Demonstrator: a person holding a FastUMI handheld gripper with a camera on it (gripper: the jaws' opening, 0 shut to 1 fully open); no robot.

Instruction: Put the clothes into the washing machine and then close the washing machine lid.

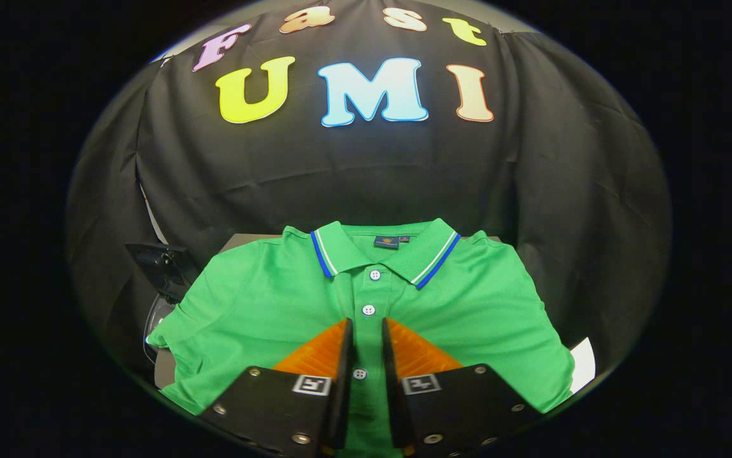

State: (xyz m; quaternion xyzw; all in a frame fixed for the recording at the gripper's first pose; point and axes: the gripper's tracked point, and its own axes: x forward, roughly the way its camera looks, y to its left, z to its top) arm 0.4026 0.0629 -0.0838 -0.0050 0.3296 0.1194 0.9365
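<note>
Gripper view: I'm holding the gripper (366,337) over the green polo shirt (258,305), fingers nearly together with a narrow gap between them, clamped on nothing. The button placket (368,310) is running straight up through that gap; can't tell whether the tips are touching the fabric or hovering just above it.

The shirt is lying flat, front up, collar (385,254) beyond the fingers, covering most of the table (163,375). No washing machine in sight from here, so the load step isn't started.

Risks as I'm judging them:
- Gap this narrow is likely catching just a thin fold, or a button, so the shirt could be slipping out on the lift.
- Pinching at centre means both sleeves are dangling and may snag a table edge or the dark object (159,264) just beside the left sleeve.

Room: booth wall (366,178) is sitting close behind the collar; a white sheet (585,362) is poking out near the right hem.
</note>
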